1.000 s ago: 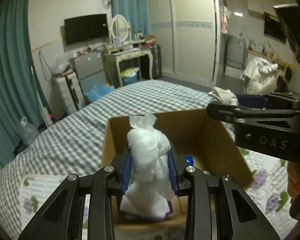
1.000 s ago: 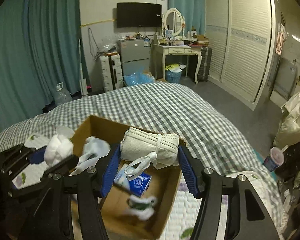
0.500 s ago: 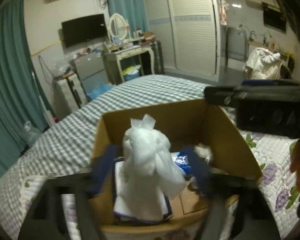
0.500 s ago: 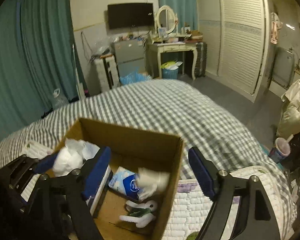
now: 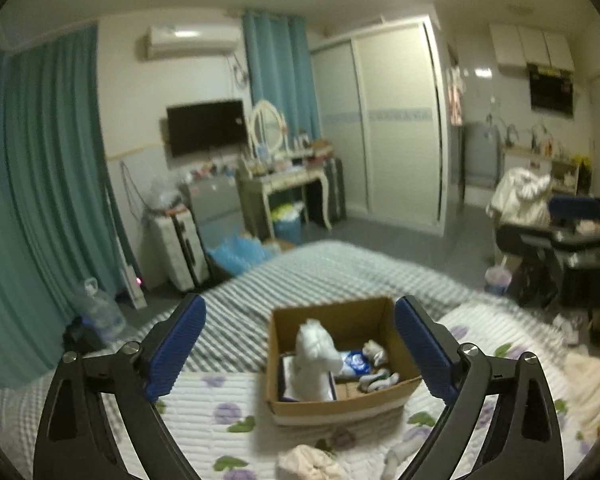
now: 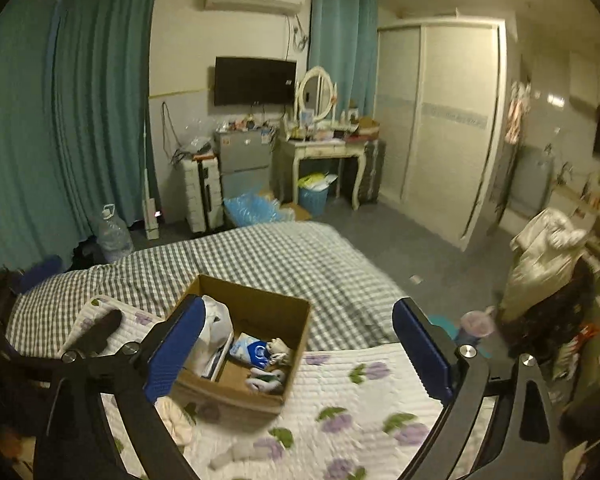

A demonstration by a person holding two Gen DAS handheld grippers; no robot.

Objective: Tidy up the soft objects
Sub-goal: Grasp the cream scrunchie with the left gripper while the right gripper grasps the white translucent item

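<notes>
Both pairs of jaws spread wide, gripping nothing: my left gripper (image 5: 300, 348) and right gripper (image 6: 298, 350) hang above one open brown cardboard box (image 5: 342, 404) on the floral quilted blanket (image 6: 364, 400). Inside stand one crinkly white plastic bag (image 5: 314, 354), one blue-and-white packet (image 6: 252, 350), lettering unreadable, and small white fabric pieces I can't count.

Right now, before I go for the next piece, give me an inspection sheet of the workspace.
Surface: bed, checked cover, floral quilt in front.
Job's things: box on quilt, holding white bag, blue pack, small soft bits.
Clutter: cloth and white piece loose on quilt before box.
Grippers: left gripper open, empty; right gripper open, empty.
Cables: wires on far wall.
Surroundings: TV, dresser, wardrobe, curtains.
</notes>
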